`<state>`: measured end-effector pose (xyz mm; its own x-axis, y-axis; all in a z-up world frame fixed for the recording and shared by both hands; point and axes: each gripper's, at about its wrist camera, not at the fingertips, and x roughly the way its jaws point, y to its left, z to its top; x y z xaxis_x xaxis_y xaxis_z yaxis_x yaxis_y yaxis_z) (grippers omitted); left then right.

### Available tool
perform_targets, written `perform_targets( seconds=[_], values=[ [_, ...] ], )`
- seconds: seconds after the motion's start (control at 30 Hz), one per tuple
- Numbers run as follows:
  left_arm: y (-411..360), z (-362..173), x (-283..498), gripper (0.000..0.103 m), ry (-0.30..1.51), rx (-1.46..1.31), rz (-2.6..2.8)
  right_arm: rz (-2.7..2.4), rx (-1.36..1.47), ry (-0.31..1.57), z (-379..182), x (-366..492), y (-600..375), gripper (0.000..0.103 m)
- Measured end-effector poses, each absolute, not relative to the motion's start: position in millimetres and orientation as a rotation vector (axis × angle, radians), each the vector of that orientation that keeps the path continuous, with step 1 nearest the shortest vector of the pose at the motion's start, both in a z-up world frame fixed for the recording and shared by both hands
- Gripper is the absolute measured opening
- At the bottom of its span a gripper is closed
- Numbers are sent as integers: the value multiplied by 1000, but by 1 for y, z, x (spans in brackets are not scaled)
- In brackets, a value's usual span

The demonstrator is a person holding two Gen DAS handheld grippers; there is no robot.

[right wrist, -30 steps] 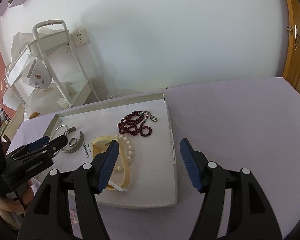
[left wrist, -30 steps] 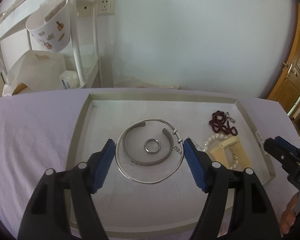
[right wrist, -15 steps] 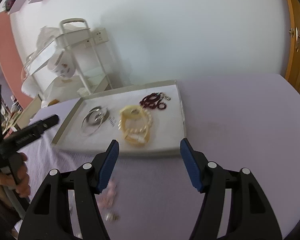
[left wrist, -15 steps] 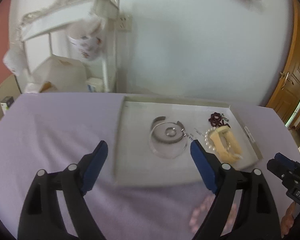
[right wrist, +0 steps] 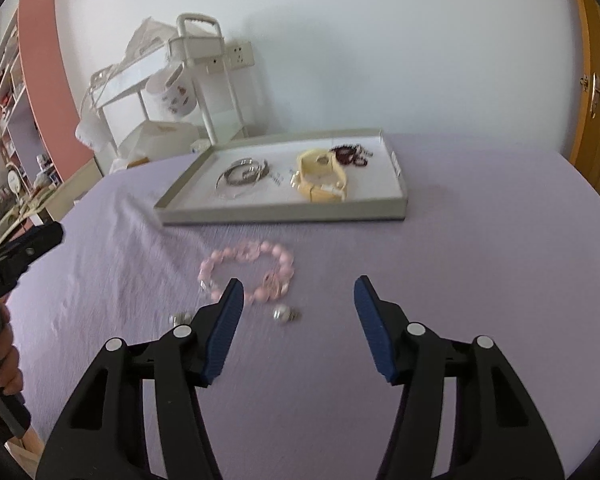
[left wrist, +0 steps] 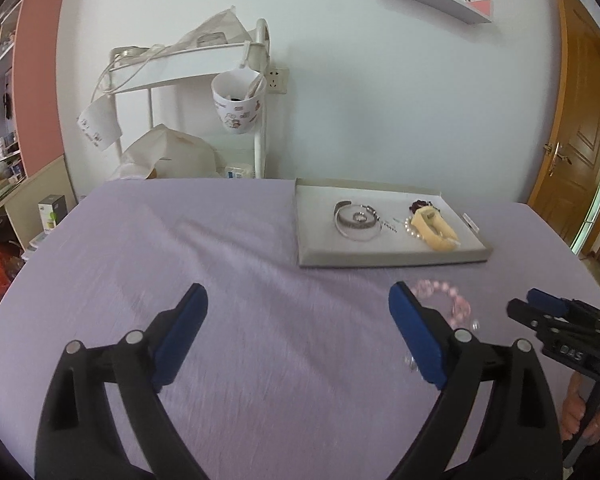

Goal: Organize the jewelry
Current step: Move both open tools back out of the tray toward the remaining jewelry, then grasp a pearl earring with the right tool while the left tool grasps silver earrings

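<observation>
left gripper (left wrist: 296, 328): jaws spreading, nothing between | right gripper (right wrist: 298, 320): jaws narrowing, empty, over the surface (right wrist: 480, 264) | pink bracelet (right wrist: 248, 276) and earring (right wrist: 282, 313) just ahead | tray (right wrist: 284, 214) beyond, jewelry inside

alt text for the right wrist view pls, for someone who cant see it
The right gripper, empty with jaws closing, hovers over a purple tablecloth just short of a pink bead bracelet and two small silver earrings. Behind them a shallow grey tray holds silver bangles, a cream bracelet holder and dark red beads.
</observation>
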<state>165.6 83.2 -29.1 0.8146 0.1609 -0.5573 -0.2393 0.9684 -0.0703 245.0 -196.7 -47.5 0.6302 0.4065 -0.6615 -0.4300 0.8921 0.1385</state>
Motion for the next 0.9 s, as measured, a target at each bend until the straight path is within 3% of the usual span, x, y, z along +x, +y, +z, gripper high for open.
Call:
perform_targets(
  seconds=[0.43,0.9],
  values=[
    [84,-37,133,92,569,-115,205,451,-97,819,-70,238,-175,49],
    [83,-41,129,92,575,-116,190,408,-153,892,-86,257,-159,33]
  ],
)
